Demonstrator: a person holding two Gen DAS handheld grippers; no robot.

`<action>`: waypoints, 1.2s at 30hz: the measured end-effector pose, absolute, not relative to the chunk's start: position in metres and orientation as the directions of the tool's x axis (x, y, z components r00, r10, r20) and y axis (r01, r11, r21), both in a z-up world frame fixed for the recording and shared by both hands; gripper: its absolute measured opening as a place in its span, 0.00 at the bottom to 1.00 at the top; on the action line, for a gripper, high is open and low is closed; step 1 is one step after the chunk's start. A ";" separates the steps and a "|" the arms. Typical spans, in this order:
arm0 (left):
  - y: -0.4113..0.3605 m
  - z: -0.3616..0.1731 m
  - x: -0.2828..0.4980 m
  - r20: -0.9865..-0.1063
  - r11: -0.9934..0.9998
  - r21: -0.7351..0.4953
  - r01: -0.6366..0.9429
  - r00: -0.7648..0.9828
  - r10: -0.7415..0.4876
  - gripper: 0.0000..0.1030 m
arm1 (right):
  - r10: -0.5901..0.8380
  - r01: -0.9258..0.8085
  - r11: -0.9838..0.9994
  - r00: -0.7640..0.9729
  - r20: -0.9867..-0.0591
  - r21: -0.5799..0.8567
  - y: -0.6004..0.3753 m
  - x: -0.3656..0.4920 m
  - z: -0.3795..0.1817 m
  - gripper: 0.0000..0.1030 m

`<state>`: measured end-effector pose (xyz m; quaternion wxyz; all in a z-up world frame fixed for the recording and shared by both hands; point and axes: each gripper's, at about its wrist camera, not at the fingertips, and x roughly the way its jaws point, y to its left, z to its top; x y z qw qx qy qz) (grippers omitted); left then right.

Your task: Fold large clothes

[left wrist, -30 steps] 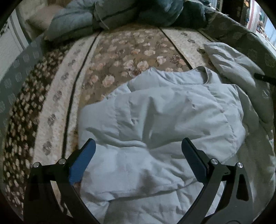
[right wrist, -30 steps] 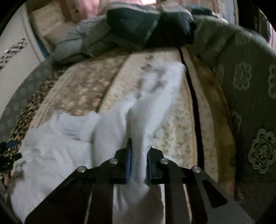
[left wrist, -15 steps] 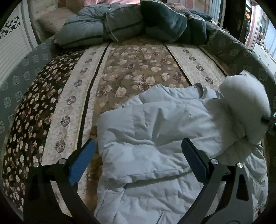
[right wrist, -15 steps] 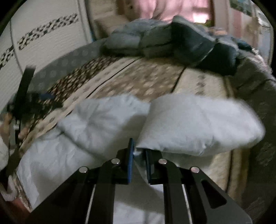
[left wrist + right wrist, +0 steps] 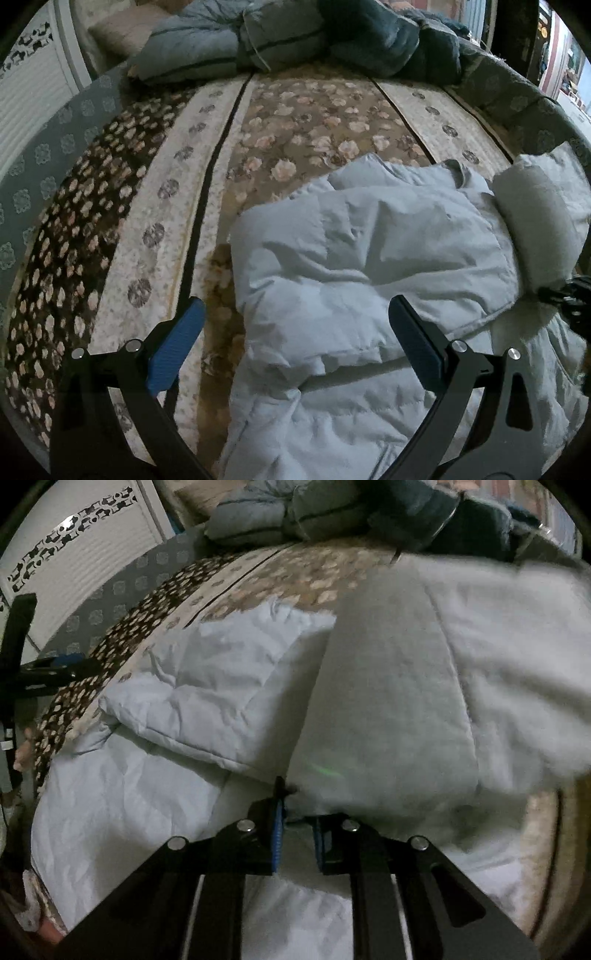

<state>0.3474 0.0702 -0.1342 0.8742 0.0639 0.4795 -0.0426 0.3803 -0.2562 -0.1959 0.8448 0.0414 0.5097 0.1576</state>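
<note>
**Sleeve carried across the jacket**

Jaws of the right gripper (image 5: 297,836) are pinched on the puffy sleeve (image 5: 388,709) of the pale-blue quilted down jacket (image 5: 369,266) — swung inward since a second ago. Left gripper (image 5: 295,343) is held spread, empty, above the floral bedspread (image 5: 306,125); the sleeve fold is nearly laid.
</note>
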 end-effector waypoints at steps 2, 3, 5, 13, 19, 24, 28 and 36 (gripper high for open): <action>0.068 -0.132 0.347 -0.832 0.985 0.092 0.143 0.555 -0.002 0.96 | 0.285 -0.214 0.955 0.466 -0.837 0.207 -0.264 0.372 -0.178 0.38; 0.066 -0.131 0.347 -0.828 0.984 0.096 0.150 0.561 -0.004 0.96 | 0.274 -0.206 0.959 0.486 -0.830 0.196 -0.268 0.370 -0.169 0.46; 0.064 -0.130 0.347 -0.828 0.984 0.086 0.156 0.560 -0.016 0.96 | 0.238 -0.186 0.969 0.520 -0.820 0.163 -0.279 0.365 -0.152 0.70; 0.047 -0.124 0.341 -0.818 0.976 0.108 0.187 0.574 -0.019 0.96 | 0.117 -0.042 0.993 0.571 -0.813 0.113 -0.349 0.355 -0.131 0.70; 0.044 -0.121 0.344 -0.817 0.978 0.093 0.185 0.575 -0.031 0.96 | 0.101 0.191 0.947 0.583 -0.806 0.256 -0.451 0.365 -0.150 0.71; 0.036 -0.124 0.346 -0.822 0.974 0.105 0.200 0.568 -0.028 0.96 | 0.138 0.339 0.858 0.571 -0.809 0.386 -0.500 0.395 -0.190 0.71; 0.030 -0.129 0.348 -0.821 0.966 0.146 0.213 0.571 -0.002 0.96 | 0.223 0.382 0.775 0.580 -0.784 0.503 -0.509 0.410 -0.220 0.73; 0.032 -0.138 0.357 -0.835 0.973 0.126 0.194 0.550 -0.001 0.96 | 0.336 0.456 0.586 0.616 -0.712 0.670 -0.517 0.424 -0.274 0.85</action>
